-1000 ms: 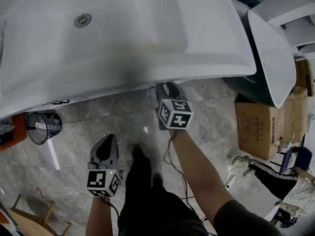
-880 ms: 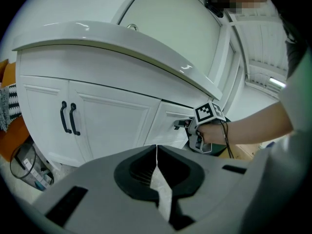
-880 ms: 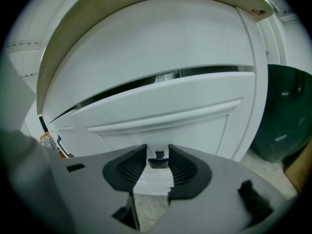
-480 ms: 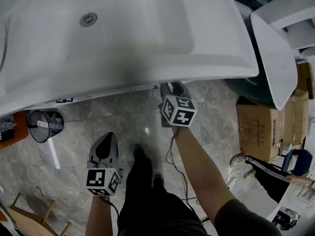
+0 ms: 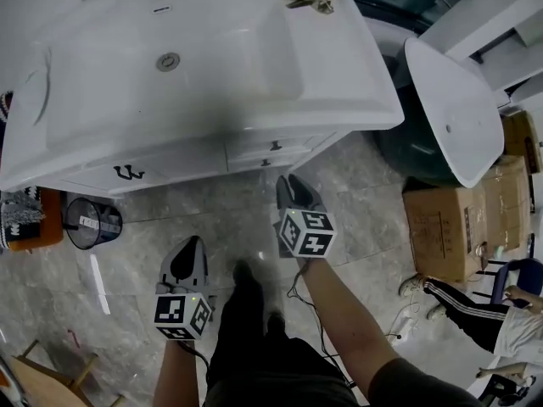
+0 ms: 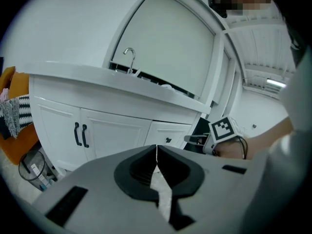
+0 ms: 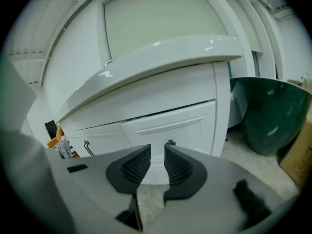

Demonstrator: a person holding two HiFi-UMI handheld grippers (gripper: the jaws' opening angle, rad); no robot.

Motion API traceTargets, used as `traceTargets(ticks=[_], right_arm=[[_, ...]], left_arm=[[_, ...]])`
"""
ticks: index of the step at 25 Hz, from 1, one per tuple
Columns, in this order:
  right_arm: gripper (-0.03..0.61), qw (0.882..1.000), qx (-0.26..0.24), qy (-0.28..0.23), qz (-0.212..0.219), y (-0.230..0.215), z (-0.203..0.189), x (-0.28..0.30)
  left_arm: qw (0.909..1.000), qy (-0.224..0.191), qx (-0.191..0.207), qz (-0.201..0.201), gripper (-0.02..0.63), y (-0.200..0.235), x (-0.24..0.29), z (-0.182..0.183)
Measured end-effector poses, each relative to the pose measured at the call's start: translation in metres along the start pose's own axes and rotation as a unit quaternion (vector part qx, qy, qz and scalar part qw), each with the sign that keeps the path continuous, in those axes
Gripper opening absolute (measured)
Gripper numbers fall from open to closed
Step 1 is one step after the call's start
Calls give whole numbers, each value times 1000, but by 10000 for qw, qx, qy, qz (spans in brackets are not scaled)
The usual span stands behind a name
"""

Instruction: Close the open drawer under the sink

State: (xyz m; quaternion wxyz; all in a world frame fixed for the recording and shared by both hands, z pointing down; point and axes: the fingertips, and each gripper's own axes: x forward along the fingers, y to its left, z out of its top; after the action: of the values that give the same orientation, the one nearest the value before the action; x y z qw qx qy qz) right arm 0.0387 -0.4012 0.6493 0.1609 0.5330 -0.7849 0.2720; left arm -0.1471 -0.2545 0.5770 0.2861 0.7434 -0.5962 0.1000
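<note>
Jaws of right gripper (image 7: 157, 154) closing, narrow gap left, nothing between them. Jaws of left gripper (image 6: 156, 149) pressed together, empty. Drawer (image 5: 254, 152) under sink (image 5: 212, 75), right of cabinet doors (image 5: 127, 174) with black handles; front looks pushed in, about level with cabinet face, small dark knob (image 5: 275, 146) showing. Right gripper aimed at drawer, clear of it, over grey tiled floor (image 5: 212, 219); left gripper lower, further left. Black mesh bin (image 5: 93, 223) left of cabinet. Green tub (image 5: 416, 155), white basin (image 5: 450, 117), cardboard boxes (image 5: 445, 227) at right.
</note>
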Motion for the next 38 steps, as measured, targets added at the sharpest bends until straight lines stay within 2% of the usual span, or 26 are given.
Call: traceTargets(ticks=[4,12,17,21,26,32,38], right_arm=[[60,9999,41,-82,91,12,8,-71],[41,9947,-127,-605,819,38,39,-215],[40,9909,-165,-651,1170,48,27,-291],[39,9891,-247,-577,1333,50,14,-328],[37,9880,-416,-512,1395,56,5,-358],[34,9867,-708,-674,1300,75,1,-399],[32,9858,-909,-828,1143,121,-19,-449]], left_arm=[[9998,-157,89,-80,16,-36,-43,15],[9967,-631,456,-209,17,-133,-137,32],[9939,-877,657,-111,16,-178,-203,29],[9930,-918,744,31,17,-191,-242,25],[9924,-1008,670,211,17,-192,-266,28],[9898,-1209,753,33,17,-204,-296,33],[9886,-1295,767,-101,17,-190,-360,15]])
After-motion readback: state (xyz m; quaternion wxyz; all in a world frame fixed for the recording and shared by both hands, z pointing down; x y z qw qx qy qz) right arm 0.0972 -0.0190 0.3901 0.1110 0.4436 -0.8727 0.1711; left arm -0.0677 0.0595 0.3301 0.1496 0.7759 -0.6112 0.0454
